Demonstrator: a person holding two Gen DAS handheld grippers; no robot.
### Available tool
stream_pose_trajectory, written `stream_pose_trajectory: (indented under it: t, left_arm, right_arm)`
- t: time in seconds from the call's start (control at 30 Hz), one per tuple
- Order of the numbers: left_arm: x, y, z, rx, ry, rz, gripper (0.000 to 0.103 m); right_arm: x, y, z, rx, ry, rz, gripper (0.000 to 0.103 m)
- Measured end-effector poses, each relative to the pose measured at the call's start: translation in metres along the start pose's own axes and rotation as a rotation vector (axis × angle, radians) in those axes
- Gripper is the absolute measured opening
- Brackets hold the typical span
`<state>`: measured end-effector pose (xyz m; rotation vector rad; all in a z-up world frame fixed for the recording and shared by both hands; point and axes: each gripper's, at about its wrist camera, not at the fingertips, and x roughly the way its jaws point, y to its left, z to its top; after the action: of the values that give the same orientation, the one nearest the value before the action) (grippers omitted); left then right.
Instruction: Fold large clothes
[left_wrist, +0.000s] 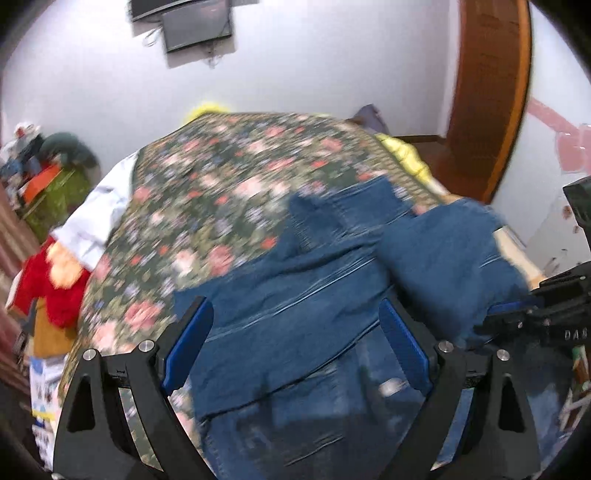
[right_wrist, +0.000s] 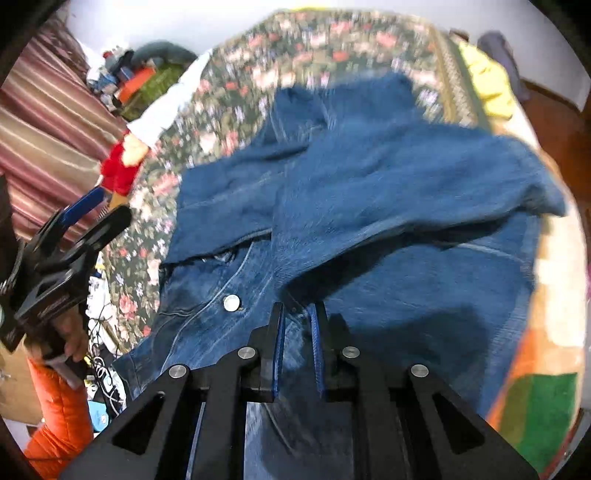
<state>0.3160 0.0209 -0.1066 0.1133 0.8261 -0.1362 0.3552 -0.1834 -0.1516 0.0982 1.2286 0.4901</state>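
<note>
A blue denim jacket (left_wrist: 295, 258) (right_wrist: 388, 177) lies spread on a floral bedspread (left_wrist: 221, 177) (right_wrist: 258, 74), with a metal button (right_wrist: 231, 302) showing near its front. My left gripper (left_wrist: 295, 306) (right_wrist: 74, 229) hovers over the jacket's near part, open wide, with nothing pinched between its blue pads. My right gripper (right_wrist: 298, 308) (left_wrist: 506, 310) is shut on a fold of the jacket, and a bunched sleeve or flap (left_wrist: 443, 266) rises from its tips across the garment. Both views are blurred.
A red plush toy (left_wrist: 48, 280) and white cloth (left_wrist: 99, 210) lie at the bed's left edge, yellow cloth (left_wrist: 410, 155) at the far right. A wooden door (left_wrist: 491, 92) stands beyond. A hand (right_wrist: 74, 339) with an orange sleeve (right_wrist: 59, 406) holds the left gripper.
</note>
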Motion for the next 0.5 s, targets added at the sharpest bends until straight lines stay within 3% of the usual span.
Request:
stream_pose_trajectory:
  t: [0.13,0.3,0.5]
  left_arm:
    - [0.007,-0.035,0.030,0.038,-0.003,-0.079,0.092]
    - [0.039,-0.099,0.067,0.118,0.053,-0.197,0.092]
    - [0.094,-0.177,0.078,0.225,0.193,-0.312,0.092]
  right_arm:
    - [-0.044,-0.013,-0.005,-0.017,-0.115,-0.039,0.010]
    - [-0.093,-0.063,-0.011,0.051,-0.245,-0.160,0.010]
    - [-0.113,-0.125,-0.026,0.158,-0.277,-0.263,0.010]
